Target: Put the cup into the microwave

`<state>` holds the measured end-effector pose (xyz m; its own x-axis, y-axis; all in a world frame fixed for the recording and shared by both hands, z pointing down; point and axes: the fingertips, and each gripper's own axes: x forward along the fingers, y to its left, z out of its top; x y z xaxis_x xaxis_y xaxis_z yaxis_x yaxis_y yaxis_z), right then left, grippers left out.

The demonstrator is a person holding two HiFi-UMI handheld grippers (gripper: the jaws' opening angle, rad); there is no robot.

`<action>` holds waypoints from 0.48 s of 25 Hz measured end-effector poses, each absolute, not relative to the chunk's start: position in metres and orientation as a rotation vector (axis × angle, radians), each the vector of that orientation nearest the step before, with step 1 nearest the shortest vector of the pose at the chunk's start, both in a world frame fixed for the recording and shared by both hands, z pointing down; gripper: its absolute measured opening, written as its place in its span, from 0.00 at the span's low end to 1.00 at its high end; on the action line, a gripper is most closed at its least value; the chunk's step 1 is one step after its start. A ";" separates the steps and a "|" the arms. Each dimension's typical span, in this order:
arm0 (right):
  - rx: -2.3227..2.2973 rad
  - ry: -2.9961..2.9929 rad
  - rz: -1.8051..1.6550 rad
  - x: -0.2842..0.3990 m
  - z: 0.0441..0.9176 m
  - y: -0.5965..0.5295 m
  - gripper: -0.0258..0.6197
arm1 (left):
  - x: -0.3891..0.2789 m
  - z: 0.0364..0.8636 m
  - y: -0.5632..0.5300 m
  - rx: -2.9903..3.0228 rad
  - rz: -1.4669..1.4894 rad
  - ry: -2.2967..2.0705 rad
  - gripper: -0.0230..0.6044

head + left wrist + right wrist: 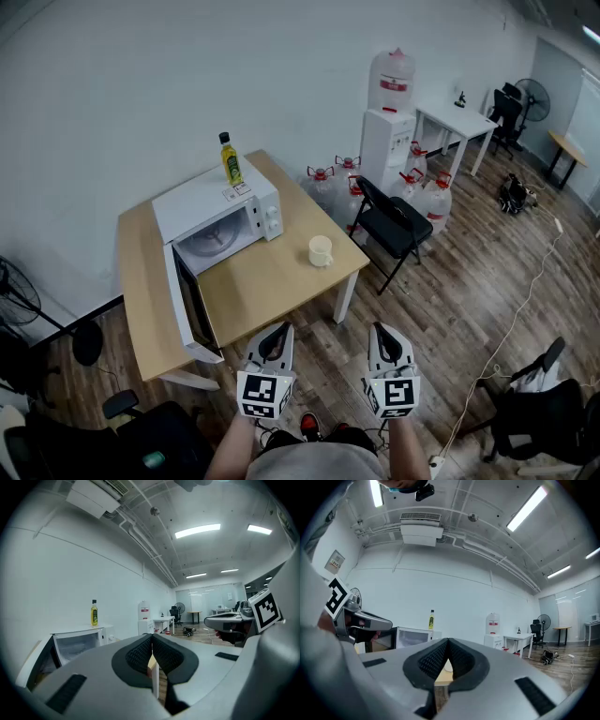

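Observation:
A cream cup (321,250) stands on the wooden table (272,281), to the right of the white microwave (217,220), whose door (184,305) hangs wide open toward me. Both grippers are held side by side off the table's near edge, well short of the cup. My left gripper (280,329) is shut with nothing in it, its pads meeting at the tips (152,637). My right gripper (381,329) is shut and empty too. In the right gripper view, a bit of the cup (448,666) shows below the closed pads (448,641).
A yellow oil bottle (231,161) stands on top of the microwave. A black folding chair (394,223), several water jugs (339,187) and a water dispenser (386,122) stand right of the table. A fan (19,300) and office chairs stand on the floor near me.

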<state>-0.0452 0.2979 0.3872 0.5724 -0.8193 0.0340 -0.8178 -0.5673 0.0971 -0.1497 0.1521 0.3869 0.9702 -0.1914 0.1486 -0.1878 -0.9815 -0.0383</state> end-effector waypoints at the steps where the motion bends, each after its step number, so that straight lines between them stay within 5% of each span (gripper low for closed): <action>1: 2.693 -1.410 -0.022 -0.045 0.387 0.299 0.07 | -0.150 0.387 0.152 -3.096 -0.236 0.300 0.08; 12: 2.685 -1.432 -0.027 -0.039 0.387 0.288 0.07 | -0.145 0.384 0.140 -3.092 -0.228 0.327 0.08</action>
<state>-0.0387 0.2885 0.3868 0.5578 -0.8294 0.0310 -0.8277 -0.5531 0.0952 -0.1449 0.1396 0.3843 0.9672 -0.2101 0.1428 -0.2066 -0.9776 -0.0393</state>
